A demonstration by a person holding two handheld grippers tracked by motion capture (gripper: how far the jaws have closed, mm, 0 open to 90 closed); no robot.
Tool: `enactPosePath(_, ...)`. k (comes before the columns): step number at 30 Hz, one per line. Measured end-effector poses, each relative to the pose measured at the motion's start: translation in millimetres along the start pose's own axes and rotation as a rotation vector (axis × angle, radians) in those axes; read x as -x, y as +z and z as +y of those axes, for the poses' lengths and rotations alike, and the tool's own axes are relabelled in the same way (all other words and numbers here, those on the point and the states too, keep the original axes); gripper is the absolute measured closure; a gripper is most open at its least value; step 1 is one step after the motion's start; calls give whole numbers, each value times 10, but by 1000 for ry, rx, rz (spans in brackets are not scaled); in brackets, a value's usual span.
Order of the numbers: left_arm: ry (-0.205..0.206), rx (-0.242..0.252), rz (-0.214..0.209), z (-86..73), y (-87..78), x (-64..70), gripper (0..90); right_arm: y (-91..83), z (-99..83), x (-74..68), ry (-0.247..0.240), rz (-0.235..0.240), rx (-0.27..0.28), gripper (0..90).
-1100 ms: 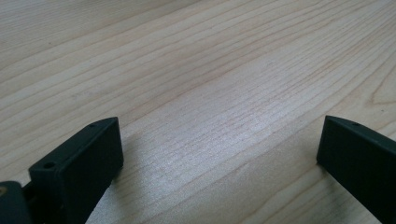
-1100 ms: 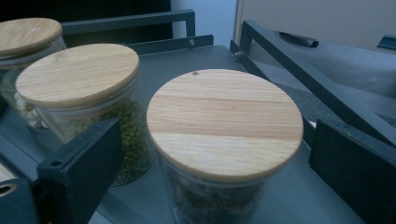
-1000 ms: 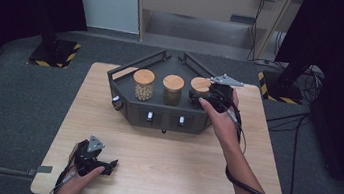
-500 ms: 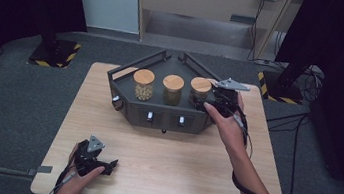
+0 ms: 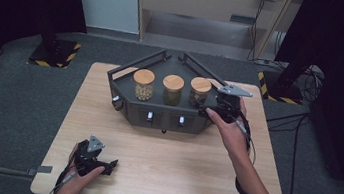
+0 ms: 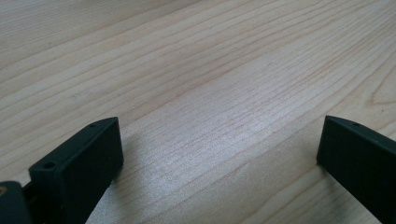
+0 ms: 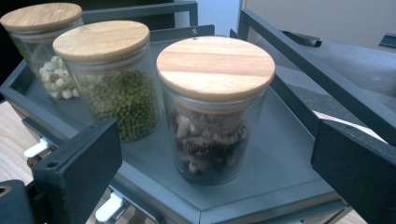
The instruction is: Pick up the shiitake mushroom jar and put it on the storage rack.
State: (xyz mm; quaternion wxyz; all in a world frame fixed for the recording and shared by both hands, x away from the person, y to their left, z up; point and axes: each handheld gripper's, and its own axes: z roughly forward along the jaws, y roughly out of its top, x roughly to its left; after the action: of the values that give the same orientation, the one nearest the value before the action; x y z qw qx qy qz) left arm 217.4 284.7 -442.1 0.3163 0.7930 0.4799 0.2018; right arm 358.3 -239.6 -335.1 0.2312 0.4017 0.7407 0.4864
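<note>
Three jars in a row on the rack (image 5: 124, 102) mid-table: right gripper (image 5: 210, 111) beside the rightmost jar (image 7: 212, 112), left gripper (image 5: 111, 164) near the table's (image 5: 175, 173) front-left edge.

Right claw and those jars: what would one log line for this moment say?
right claw: open, facing brown jar, not touching | left claw: open, low over table | jars: three, lidded, on tray

Clear glass jars (image 7: 212, 135) are capped with smooth wooden lids (image 7: 215, 66) on a matt dark metal tray (image 7: 289, 135); the table (image 6: 196, 84) is pale grained wood.
</note>
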Motion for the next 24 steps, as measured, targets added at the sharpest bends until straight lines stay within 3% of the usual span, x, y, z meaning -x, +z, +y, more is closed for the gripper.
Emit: enactPosePath(24,-1,0,1,0,1,2,0,-178,-225,-12,5,25,8,16)
